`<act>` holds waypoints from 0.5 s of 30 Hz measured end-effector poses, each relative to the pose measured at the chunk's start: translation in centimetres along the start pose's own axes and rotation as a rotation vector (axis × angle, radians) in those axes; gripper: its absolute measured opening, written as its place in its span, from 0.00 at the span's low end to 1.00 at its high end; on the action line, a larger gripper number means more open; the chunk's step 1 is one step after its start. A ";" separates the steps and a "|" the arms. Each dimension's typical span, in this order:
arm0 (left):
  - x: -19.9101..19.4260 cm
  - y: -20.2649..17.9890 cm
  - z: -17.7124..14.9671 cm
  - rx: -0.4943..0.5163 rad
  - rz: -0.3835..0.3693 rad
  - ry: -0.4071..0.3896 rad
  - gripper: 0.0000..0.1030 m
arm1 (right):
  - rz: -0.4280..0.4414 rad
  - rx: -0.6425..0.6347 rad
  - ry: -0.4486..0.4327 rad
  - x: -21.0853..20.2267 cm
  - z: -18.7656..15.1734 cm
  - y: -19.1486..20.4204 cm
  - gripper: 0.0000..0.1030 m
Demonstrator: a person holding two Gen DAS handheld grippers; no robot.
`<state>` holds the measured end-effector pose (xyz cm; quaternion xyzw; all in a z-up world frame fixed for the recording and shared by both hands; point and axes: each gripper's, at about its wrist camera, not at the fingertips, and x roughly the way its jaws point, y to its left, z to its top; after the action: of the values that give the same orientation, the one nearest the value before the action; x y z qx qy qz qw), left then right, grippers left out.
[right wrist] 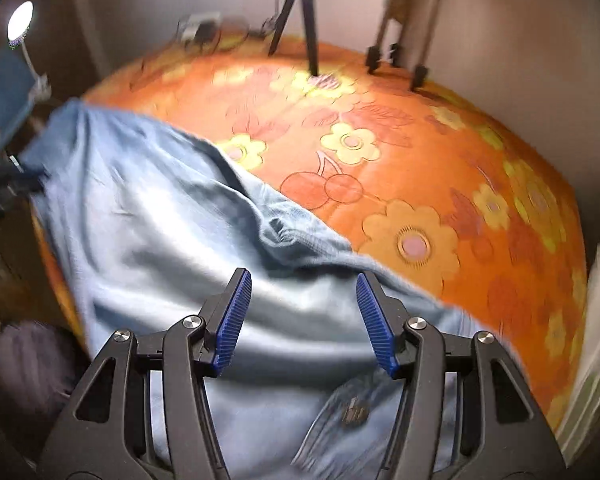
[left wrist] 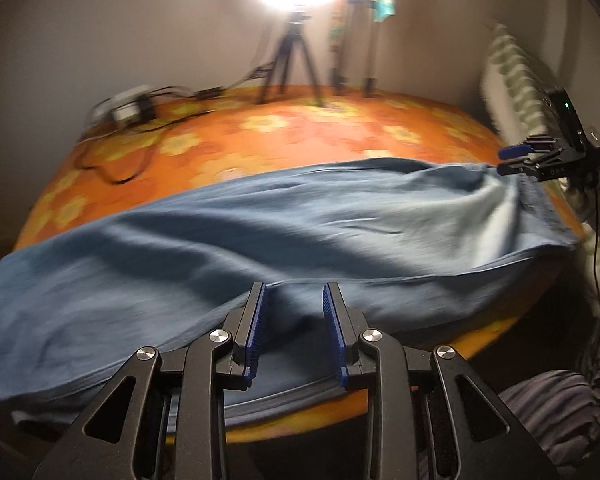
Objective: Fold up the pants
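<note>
Orange flowered bench carries blue denim pants lengthwise; my left gripper and right gripper hover open, so I'd next pinch the waistband.

The left gripper points forward and down, its two blue-padded fingers parted by a narrow gap, with nothing visibly pinched between the pads. The right gripper also tilts downward, its jaws standing wider apart and its pads free. Seen from the left wrist camera, it sits far off to the right, blurred.
</note>
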<state>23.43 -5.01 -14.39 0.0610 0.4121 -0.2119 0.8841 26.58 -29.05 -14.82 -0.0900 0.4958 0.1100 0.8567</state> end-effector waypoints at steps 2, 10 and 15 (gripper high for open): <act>-0.2 1.8 -0.4 -0.040 0.034 0.003 0.26 | 0.026 -0.025 0.011 1.2 0.6 -0.2 0.56; 0.1 9.3 -1.8 -0.145 0.203 0.035 0.26 | 0.053 -0.087 0.054 5.8 1.4 -0.4 0.55; 1.3 13.1 -2.7 -0.227 0.252 0.058 0.26 | 0.088 -0.074 0.053 6.4 1.9 -0.6 0.23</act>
<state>27.86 7.12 -18.01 0.0181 0.4479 -0.0499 0.8925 31.41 -28.50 -19.45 -0.1026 0.5172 0.1635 0.8338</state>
